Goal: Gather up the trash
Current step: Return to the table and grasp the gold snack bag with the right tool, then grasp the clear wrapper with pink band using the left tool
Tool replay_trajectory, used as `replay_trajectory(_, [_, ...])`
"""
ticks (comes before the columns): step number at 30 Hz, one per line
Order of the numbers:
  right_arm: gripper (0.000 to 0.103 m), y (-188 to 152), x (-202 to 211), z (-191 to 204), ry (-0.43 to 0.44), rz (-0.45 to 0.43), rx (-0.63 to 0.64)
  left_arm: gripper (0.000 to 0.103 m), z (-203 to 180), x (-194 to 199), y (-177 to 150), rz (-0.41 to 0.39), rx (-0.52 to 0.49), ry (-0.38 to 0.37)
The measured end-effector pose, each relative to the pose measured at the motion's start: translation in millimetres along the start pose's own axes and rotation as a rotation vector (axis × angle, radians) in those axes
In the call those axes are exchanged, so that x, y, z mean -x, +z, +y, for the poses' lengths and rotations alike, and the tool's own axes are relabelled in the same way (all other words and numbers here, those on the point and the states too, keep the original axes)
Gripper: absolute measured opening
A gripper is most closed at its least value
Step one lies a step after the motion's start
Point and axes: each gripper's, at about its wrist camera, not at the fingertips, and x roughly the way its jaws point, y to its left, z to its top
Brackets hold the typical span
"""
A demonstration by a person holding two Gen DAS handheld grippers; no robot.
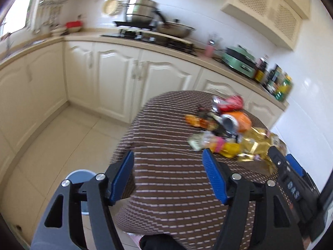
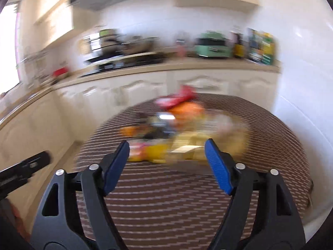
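Trash pile on striped table: crushed cans, likely light and dented; foil wrappers, probably crinkly, best pinched at edges. Left tool and right tool both stood wide open, empty.

Obscured, cropped and blurred items, both wrist views

Right wrist view: trash pile smeared by motion, wrappers and cans not separable; counter appliances and stove pots streaked, labels unreadable. Left gripper enters from left edge, only a dark tip showing, its opening not visible here. Left wrist view: right gripper cut by right edge, lettering partly legible; grey bin mostly hidden behind left gripper's finger; bottles blurred, labels illegible; dark object cropped at bottom edge, unidentifiable.
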Motion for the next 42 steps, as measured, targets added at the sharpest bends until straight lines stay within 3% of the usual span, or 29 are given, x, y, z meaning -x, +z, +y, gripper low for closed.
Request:
replay_trajectory(3, [0.078, 1.3, -18.6, -39.9, 0.025, 0.056, -0.139, 0.068, -21.1, -11.6, -1.2, 0.017, -0.048, -0.01])
replay_trajectory(6, [0.078, 0.2, -43.2, -61.4, 0.148, 0.138, -0.255, 0.068, -35.0, -22.6, -0.7, 0.028, -0.076, -0.007])
replay_trajectory(11, [0.076, 0.5, -67.7, -63.3, 0.305, 0.189, -0.323, 0.068, -38.0, -33.3, 0.9, 0.048, -0.086, 0.0])
replay_trajectory(12, [0.058, 1.0, -68.0, -62.8, 0.321, 0.184, -0.322, 0.068, -39.5, -37.5, 1.9, 0.055, -0.083, 0.0])
replay_trajectory(13, [0.049, 0.9, -66.3, -61.5, 0.329, 0.18, -0.309, 0.068, -40.8, -40.4, 2.3, 0.058, -0.086, -0.001])
replay_trajectory(15, [0.038, 2.8, -63.4, -60.0, 0.322, 0.151, -0.278, 0.068, -45.4, -48.7, 3.4, 0.068, -0.094, -0.002])
replay_trajectory(19, [0.032, 11.9, -42.7, -61.8, 0.224, 0.022, -0.21, 0.068, -53.3, -65.1, 3.6, 0.091, -0.096, -0.021])
replay_trajectory(22, [0.032, 20.0, -38.2, -62.2, 0.196, -0.016, -0.176, 0.069, -54.7, -79.2, 3.2, 0.111, -0.076, -0.009])
replay_trajectory(29, [0.032, 30.9, -54.1, -43.7, 0.177, -0.036, -0.129, 0.069, -42.2, -119.8, 6.6, 0.178, 0.013, -0.034])
replay_trajectory(39, [0.032, 23.5, -69.6, -22.8, 0.164, -0.008, -0.069, 0.068, -45.4, -145.7, 12.4, 0.16, 0.034, -0.054])
replay_trajectory(42, [0.032, 21.8, -69.2, -20.5, 0.164, -0.006, -0.061, 0.05, -47.4, -149.1, 13.6, 0.17, 0.037, -0.099])
